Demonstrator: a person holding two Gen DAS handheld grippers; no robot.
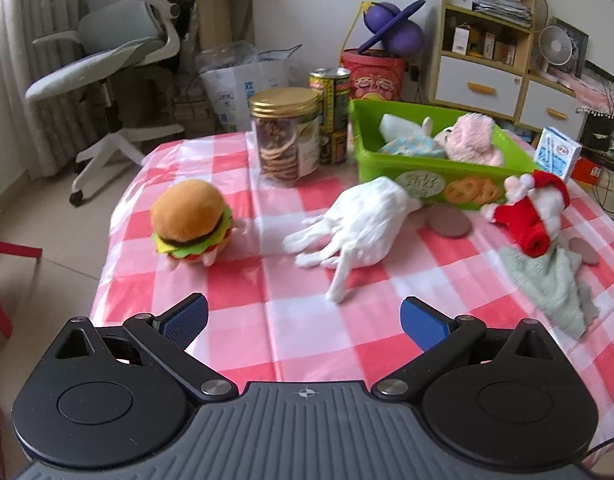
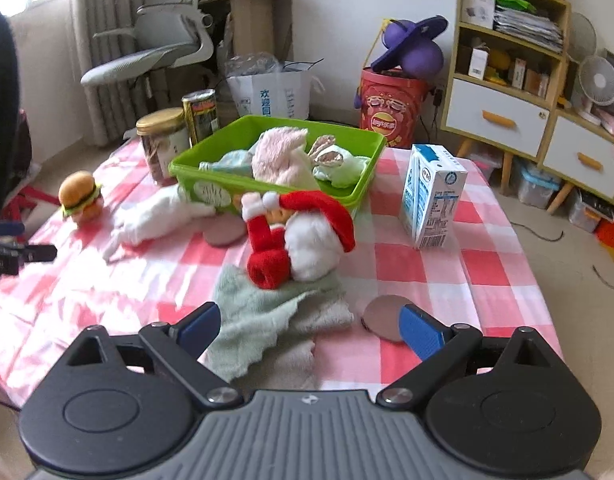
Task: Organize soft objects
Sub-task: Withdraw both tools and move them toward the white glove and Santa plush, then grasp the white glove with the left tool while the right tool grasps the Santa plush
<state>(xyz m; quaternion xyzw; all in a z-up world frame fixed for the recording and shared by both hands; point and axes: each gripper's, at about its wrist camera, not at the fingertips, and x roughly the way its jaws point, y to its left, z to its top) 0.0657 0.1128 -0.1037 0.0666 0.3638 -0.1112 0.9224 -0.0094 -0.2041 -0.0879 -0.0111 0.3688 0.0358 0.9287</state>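
The right gripper (image 2: 309, 330) hangs nearest, its blue pads spread wide with nothing pinched, over a rumpled pale green cloth (image 2: 267, 320) on the checked desk (image 2: 487, 276). On the cloth's far edge lies a Santa plush (image 2: 303, 236), red hat and sleeves, white fluffy beard. The left gripper (image 1: 304, 322) is likewise spread and empty above the desk, facing a limp white glove (image 1: 355, 228) just in front of the green bin (image 1: 447, 168). A burger plush (image 1: 191, 224) sits well to the glove's left. The bin holds a pink plush (image 2: 283, 156) and pale soft items. A milk carton (image 2: 431, 204) stands beside it.
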